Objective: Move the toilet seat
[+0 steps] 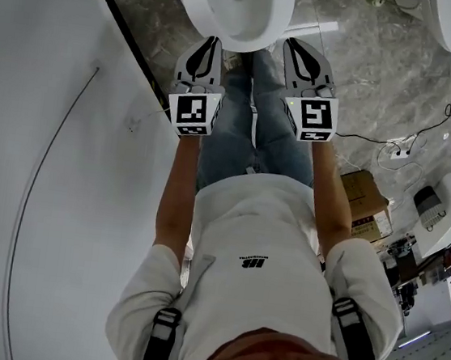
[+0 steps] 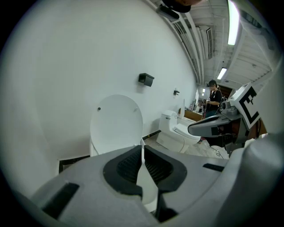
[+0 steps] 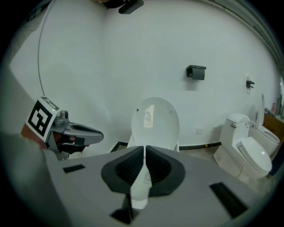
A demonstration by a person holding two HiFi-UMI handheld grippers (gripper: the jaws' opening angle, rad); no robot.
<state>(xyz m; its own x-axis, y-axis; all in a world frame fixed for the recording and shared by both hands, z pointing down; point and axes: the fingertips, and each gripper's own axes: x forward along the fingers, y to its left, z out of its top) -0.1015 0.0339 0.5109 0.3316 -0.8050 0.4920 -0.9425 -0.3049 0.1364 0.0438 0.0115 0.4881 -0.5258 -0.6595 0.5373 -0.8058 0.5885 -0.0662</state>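
**Head view.** The toilet bowl (image 1: 249, 23) sits at the top edge, its front rim towards the person. The left gripper (image 1: 212, 45) and the right gripper (image 1: 296, 47) hang just short of that front rim, one at either side of it, touching nothing. The white wall (image 1: 33, 151) runs close along the left. On the right, the tiled floor (image 1: 370, 62) is open near the bowl. Farther out lie loose cables (image 1: 401, 144) and a cardboard box (image 1: 362, 196), which are worth minding underfoot.

**Left gripper view.** The jaws are pressed together with nothing between them. Beyond them the toilet seat (image 2: 116, 124) stands upright against the wall. I cannot tell whether this is the lid alone or the lid with the ring behind it. A neighbouring toilet (image 2: 175, 131) stands well apart to the right.

**Right gripper view.** These jaws are also closed on nothing. The raised seat is dead ahead, with both of its side edges and its top edge free.

In my judgement the task has not begun, since nothing has been gripped or touched. What remains is to reach a side or top edge of the seat and swing it down over the bowl. The space in front of the seat looks clear for that swing. The left wall leaves that side the tighter one.
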